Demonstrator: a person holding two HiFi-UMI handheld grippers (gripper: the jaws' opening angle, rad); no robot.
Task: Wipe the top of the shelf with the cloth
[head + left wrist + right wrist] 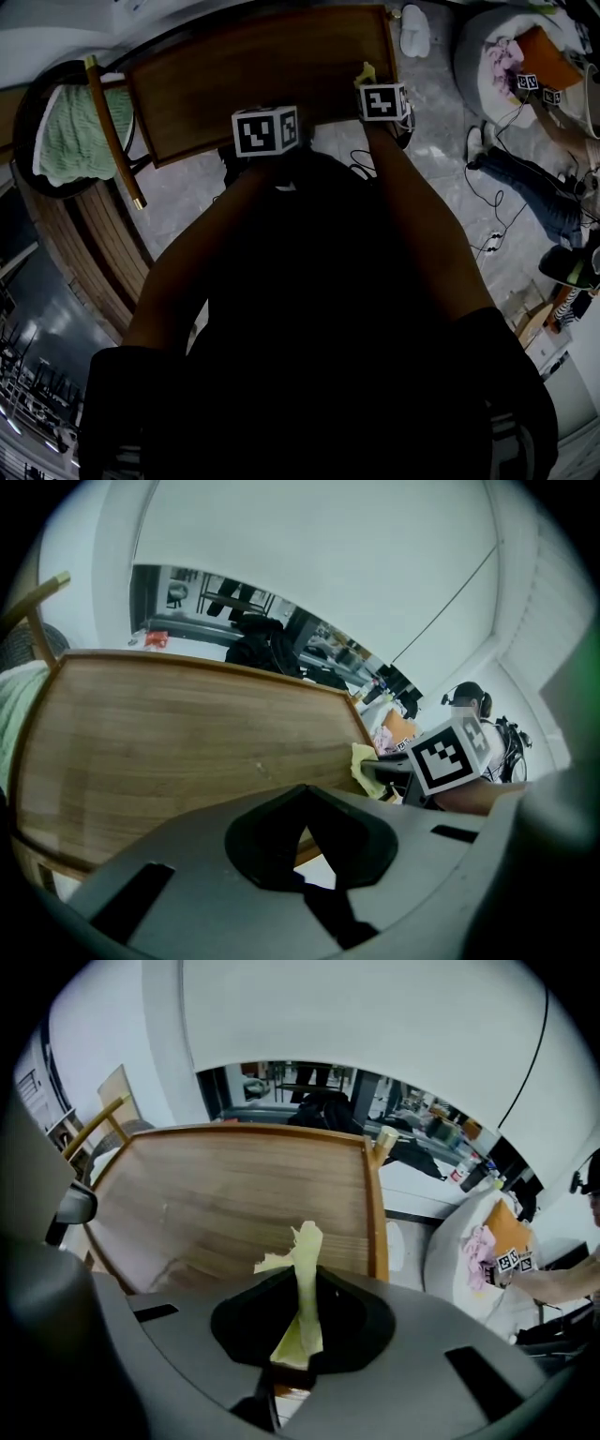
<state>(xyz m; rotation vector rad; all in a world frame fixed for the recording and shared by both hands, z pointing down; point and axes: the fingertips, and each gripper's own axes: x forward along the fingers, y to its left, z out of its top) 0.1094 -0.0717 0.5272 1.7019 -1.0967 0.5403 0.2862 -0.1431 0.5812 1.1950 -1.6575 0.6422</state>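
Two claws are held at the near edge of the shelf (253, 75). The left claw (305, 841) is closed on nothing, apparently spare and out of the wiping path. At the shelf's right edge the cloth (305, 1269) is pinched in the right claw (298, 1321), with a tuft left free, likely for sweeping the wood.

Pale yellow cloth (304, 1274), brown wood-grain shelf (234, 1194)
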